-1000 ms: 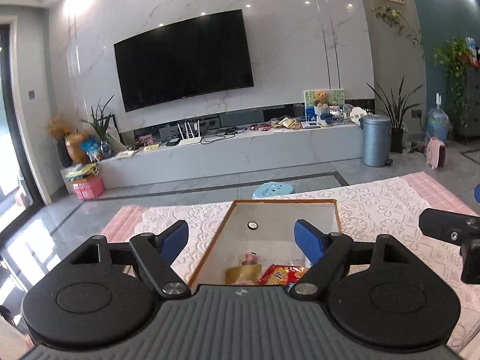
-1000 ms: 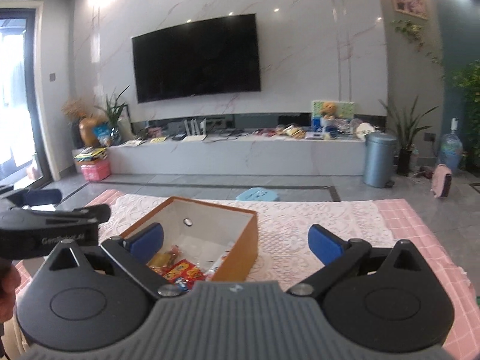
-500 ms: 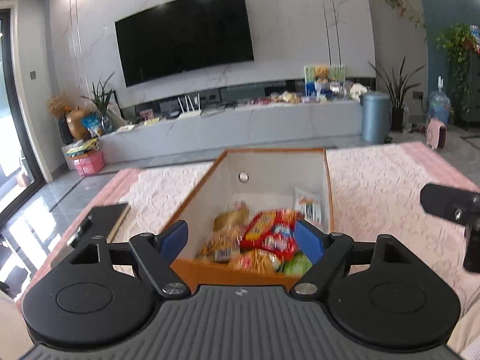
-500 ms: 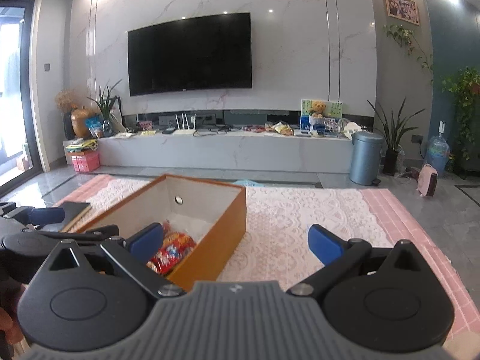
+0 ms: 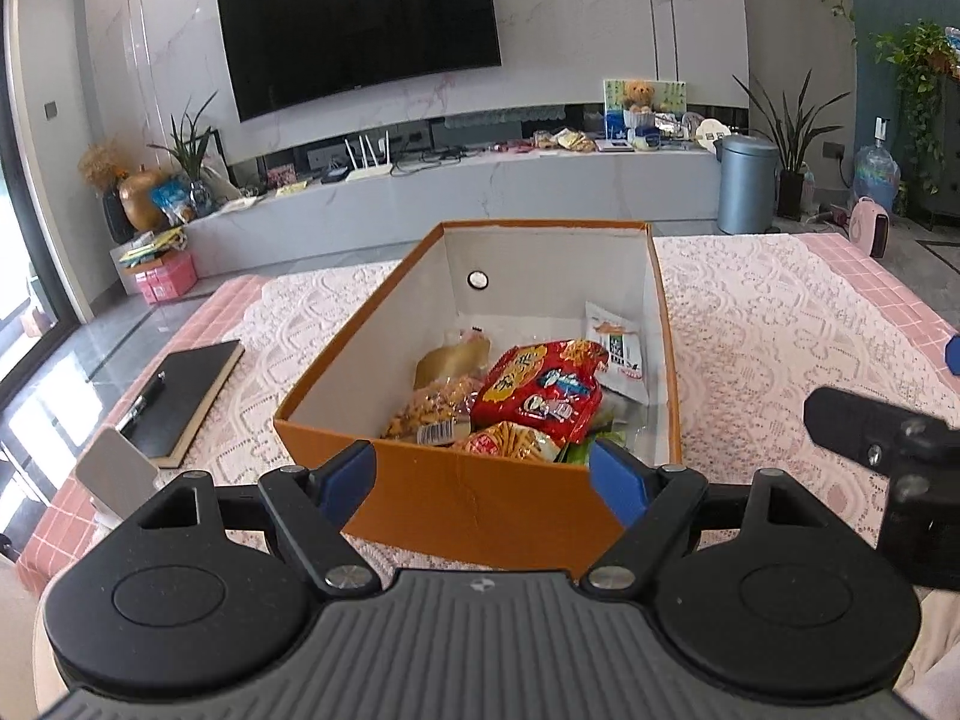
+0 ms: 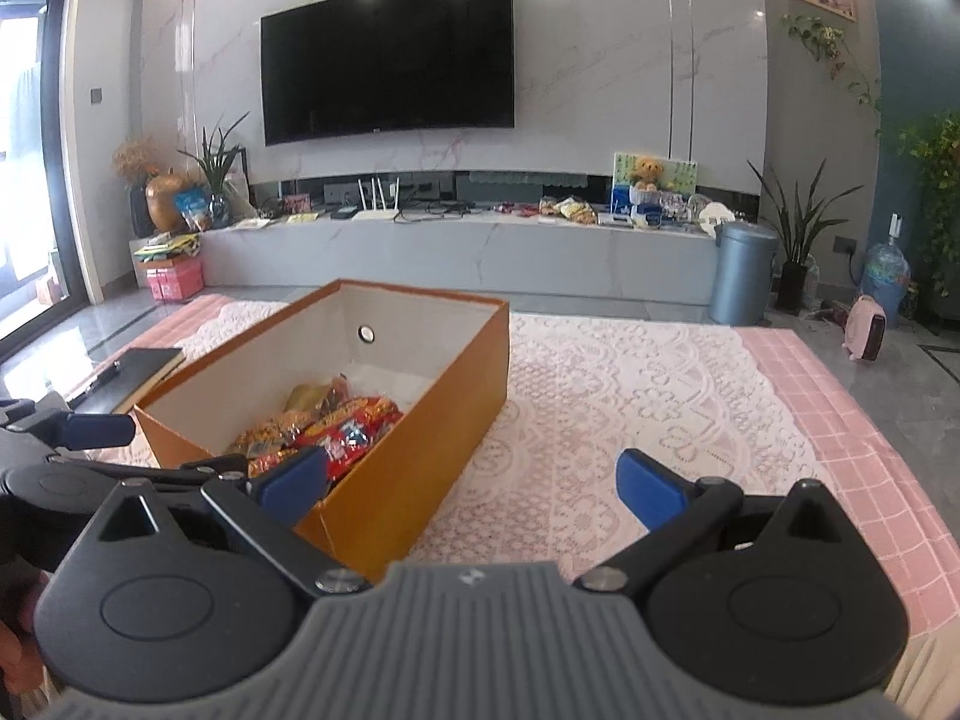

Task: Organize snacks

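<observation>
An open orange cardboard box (image 5: 462, 498) with a white inside stands on the lace-covered table. It holds several snack packets: a red bag (image 5: 540, 390), an orange snack bag (image 5: 429, 411), a white packet (image 5: 618, 348). My left gripper (image 5: 483, 474) is open and empty, just in front of the box's near wall. My right gripper (image 6: 471, 483) is open and empty, to the right of the box (image 6: 420, 462). The snacks (image 6: 336, 426) also show in the right wrist view. The left gripper's fingers (image 6: 96, 429) show at the left edge there.
A black notebook with a pen (image 5: 180, 396) lies left of the box, with a small white card (image 5: 117, 471) near it. The pink lace cloth (image 5: 768, 324) spreads to the right. A TV wall, a low cabinet and a bin (image 5: 747, 183) stand far behind.
Both grippers have tilted down and moved closer to the box, so the snacks inside now show fully. Both stay open and empty.
</observation>
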Tool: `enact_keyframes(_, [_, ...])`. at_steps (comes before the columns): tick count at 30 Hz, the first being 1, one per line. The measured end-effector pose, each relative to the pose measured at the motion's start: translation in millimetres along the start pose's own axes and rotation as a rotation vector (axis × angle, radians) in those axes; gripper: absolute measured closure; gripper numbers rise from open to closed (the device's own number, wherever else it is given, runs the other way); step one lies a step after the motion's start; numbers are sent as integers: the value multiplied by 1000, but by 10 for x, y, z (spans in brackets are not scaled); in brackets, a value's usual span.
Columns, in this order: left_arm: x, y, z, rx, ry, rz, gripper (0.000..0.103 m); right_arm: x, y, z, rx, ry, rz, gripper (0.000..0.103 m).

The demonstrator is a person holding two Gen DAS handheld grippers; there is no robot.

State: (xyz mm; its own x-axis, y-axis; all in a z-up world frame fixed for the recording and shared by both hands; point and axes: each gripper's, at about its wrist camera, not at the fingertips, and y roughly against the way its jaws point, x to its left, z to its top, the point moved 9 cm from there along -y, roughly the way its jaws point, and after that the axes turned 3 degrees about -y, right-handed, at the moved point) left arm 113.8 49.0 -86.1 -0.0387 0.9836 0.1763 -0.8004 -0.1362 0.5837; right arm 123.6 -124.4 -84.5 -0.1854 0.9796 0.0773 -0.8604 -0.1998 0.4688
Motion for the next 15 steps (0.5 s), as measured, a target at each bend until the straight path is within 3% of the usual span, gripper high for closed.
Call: enact_keyframes(15, [43,13,-8,23,12,-10,8,39,-32,-27,19,6,-8,3])
